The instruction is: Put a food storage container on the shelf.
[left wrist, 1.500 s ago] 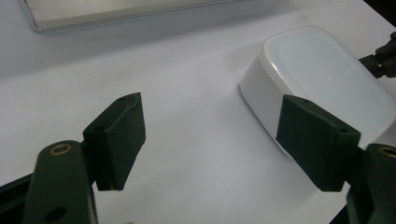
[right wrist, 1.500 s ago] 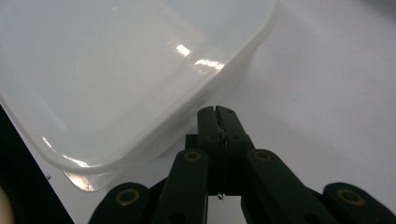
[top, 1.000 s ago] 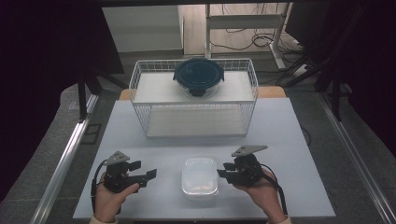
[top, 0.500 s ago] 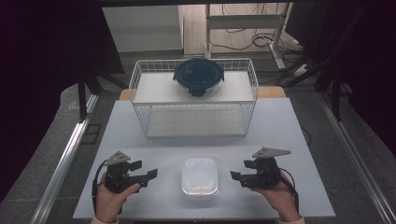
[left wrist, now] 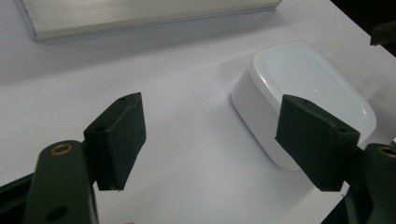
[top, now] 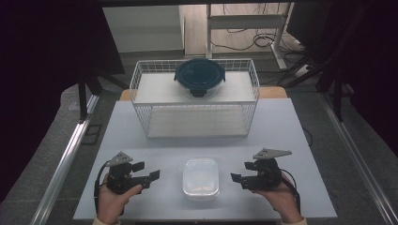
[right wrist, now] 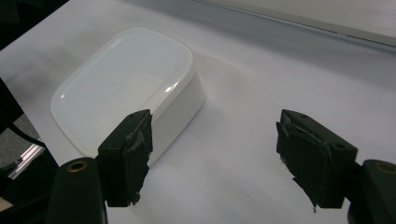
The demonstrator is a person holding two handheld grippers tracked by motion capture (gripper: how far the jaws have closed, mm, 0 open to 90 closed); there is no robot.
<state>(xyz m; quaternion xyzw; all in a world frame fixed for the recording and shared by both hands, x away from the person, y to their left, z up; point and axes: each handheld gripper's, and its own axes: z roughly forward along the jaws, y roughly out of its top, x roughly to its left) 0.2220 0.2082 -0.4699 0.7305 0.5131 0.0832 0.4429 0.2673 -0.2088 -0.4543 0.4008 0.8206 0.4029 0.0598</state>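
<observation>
A white rounded-rectangle lidded container (top: 201, 177) sits on the white table (top: 281, 126) near its front edge, between my two grippers. My left gripper (top: 152, 175) rests to its left, open, jaws pointing toward it with nothing between them. In the left gripper view the container (left wrist: 303, 88) lies just past the right jaw. My right gripper (top: 236, 178) rests to the container's right, open and empty. In the right gripper view the container (right wrist: 126, 84) lies beyond the left jaw.
A white wire basket rack (top: 195, 101) stands at the back of the table. On its top shelf lies a round dark blue lidded container (top: 199, 76). Dark floor and cables surround the table.
My right gripper has drawn away from the white container to the right and a little toward the front edge. The left gripper has barely moved.
</observation>
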